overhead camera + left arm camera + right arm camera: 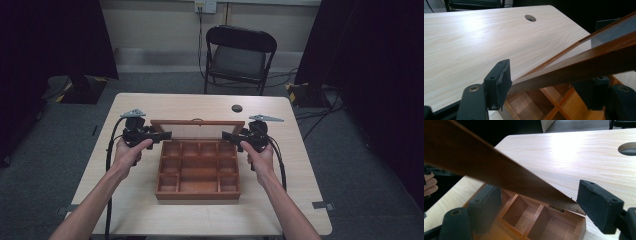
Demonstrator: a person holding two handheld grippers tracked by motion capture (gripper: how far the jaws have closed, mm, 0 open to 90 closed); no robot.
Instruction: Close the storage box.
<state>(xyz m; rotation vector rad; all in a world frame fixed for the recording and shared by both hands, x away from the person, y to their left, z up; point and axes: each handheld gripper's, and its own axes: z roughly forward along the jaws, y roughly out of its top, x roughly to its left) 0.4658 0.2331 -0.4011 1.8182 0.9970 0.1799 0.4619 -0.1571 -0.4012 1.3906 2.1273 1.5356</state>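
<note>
A wooden box (pixel 197 193) with several compartments stands in the middle of the table, its glass-paned lid (pixel 197 130) raised upright at the back. My left gripper (pixel 162 136) is at the lid's left end and my right gripper (pixel 228 136) at its right end. In the left gripper view the lid's frame (pixel 586 60) runs between my left gripper's (pixel 549 75) jaws, above the compartments (pixel 531 100). In the right gripper view the lid (pixel 474 162) crosses between my right gripper's (pixel 537 188) jaws, over the box's hinged back corner (pixel 574 227). Both pairs of jaws stand slightly off the wood.
The pale wooden table (pixel 150 210) has a round cable hole (pixel 237 108) behind the box. A black folding chair (pixel 240 55) stands beyond the far edge. Dark curtains hang on both sides. Cables trail from each gripper toward the near edge.
</note>
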